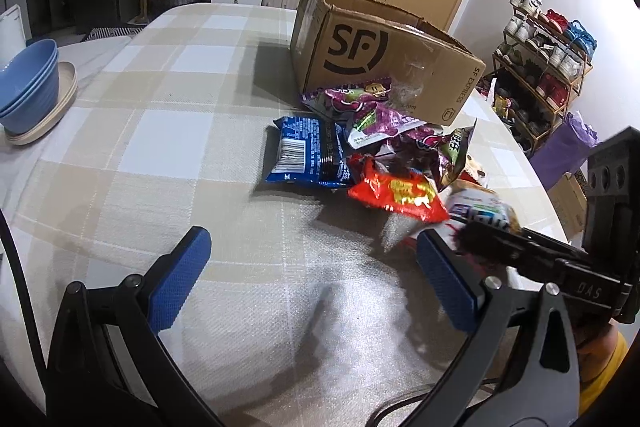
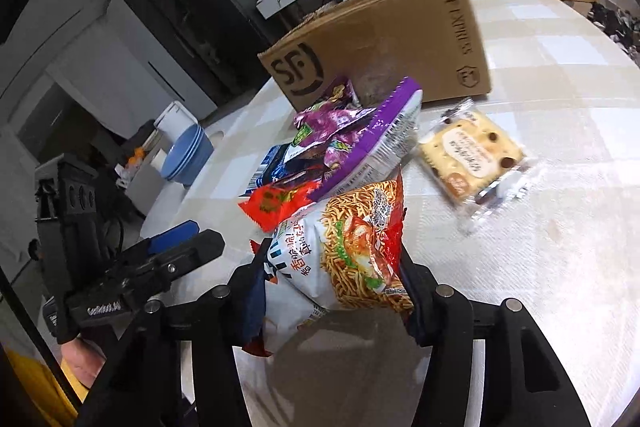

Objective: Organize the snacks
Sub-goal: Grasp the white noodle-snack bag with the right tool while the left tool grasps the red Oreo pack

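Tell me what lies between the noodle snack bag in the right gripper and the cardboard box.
In the right wrist view, a purple packet and the pile's other snacks lie between the noodle snack bag and cardboard box.

**What the two wrist views leave unclear**

In the left wrist view, the right gripper (image 1: 476, 227) enters at 4 o'clock; its fingertips are smeared by motion, and the white noodle-snack bag (image 1: 480, 207) it meets is blurred, its print unreadable. The snack pile (image 1: 384, 147) overlaps so much that the lower packets show only corners. The cardboard box (image 1: 384, 59) hides its inside. The shoe rack (image 1: 540, 67) at 2 o'clock is too small to tell pairs apart.

In the right wrist view, the right gripper's pads are covered by the bag (image 2: 340, 259) between them. The clear-wrapped biscuit (image 2: 472, 155) at 2 o'clock is blurred. The left gripper (image 2: 180, 239) at 9 o'clock is partly cut off.
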`<act>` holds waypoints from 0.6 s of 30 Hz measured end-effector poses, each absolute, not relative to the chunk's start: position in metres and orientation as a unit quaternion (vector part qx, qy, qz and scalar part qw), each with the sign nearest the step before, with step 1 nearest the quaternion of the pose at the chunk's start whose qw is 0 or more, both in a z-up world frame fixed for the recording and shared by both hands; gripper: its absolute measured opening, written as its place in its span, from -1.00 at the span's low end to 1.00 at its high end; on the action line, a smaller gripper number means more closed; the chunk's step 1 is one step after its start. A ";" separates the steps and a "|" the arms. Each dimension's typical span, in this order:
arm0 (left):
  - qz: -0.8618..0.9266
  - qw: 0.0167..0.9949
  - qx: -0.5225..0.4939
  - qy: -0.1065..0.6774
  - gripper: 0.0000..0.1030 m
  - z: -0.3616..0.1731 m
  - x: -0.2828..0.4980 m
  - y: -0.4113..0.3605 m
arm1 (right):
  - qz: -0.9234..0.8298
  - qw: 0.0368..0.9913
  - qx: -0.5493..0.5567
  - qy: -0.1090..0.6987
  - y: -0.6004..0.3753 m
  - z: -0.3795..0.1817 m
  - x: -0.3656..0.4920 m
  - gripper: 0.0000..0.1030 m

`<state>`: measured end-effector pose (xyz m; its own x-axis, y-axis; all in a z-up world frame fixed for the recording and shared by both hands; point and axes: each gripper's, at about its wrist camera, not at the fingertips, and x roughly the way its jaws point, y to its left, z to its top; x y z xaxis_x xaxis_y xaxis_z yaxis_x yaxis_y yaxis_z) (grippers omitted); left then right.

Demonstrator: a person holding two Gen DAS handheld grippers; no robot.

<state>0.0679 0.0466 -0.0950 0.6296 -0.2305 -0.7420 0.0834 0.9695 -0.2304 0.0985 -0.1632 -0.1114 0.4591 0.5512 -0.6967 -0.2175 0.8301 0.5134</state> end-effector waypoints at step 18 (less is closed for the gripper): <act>-0.121 0.874 -0.068 0.465 0.98 -0.089 0.114 0.002 | 0.207 0.850 0.215 0.434 -0.215 -0.098 0.075 0.07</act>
